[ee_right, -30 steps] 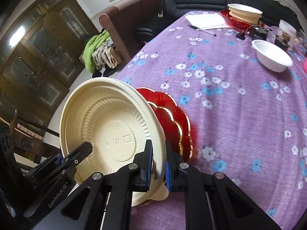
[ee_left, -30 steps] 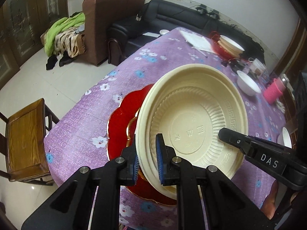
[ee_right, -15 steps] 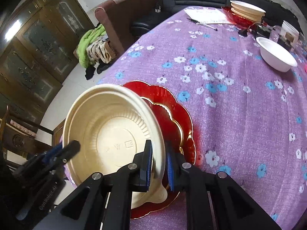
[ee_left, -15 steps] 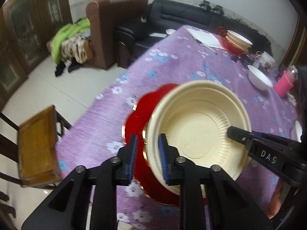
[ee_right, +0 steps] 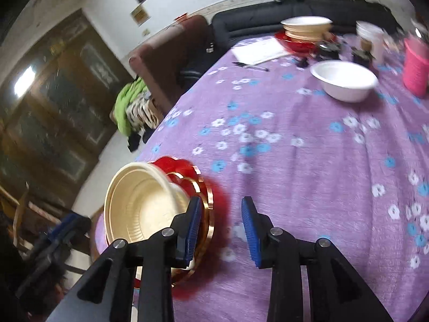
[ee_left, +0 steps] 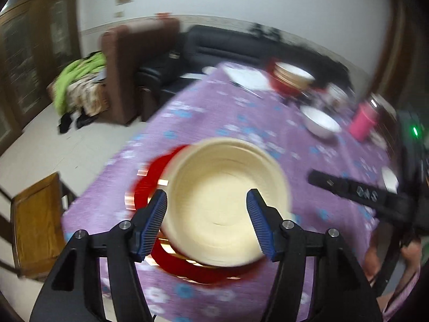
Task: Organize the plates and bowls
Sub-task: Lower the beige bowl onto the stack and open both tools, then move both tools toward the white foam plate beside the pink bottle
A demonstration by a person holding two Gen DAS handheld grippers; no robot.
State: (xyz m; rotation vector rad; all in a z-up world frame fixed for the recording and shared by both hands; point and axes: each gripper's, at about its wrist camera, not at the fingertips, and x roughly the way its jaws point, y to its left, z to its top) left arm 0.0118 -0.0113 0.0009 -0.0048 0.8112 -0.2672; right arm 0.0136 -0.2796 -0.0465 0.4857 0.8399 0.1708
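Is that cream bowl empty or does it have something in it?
Empty: the cream bowl shows only its bare ribbed inside, sitting on the red plate.

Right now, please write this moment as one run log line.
left gripper: open, jaws just opening | right gripper: open, jaws just opening | cream bowl: released on red plate
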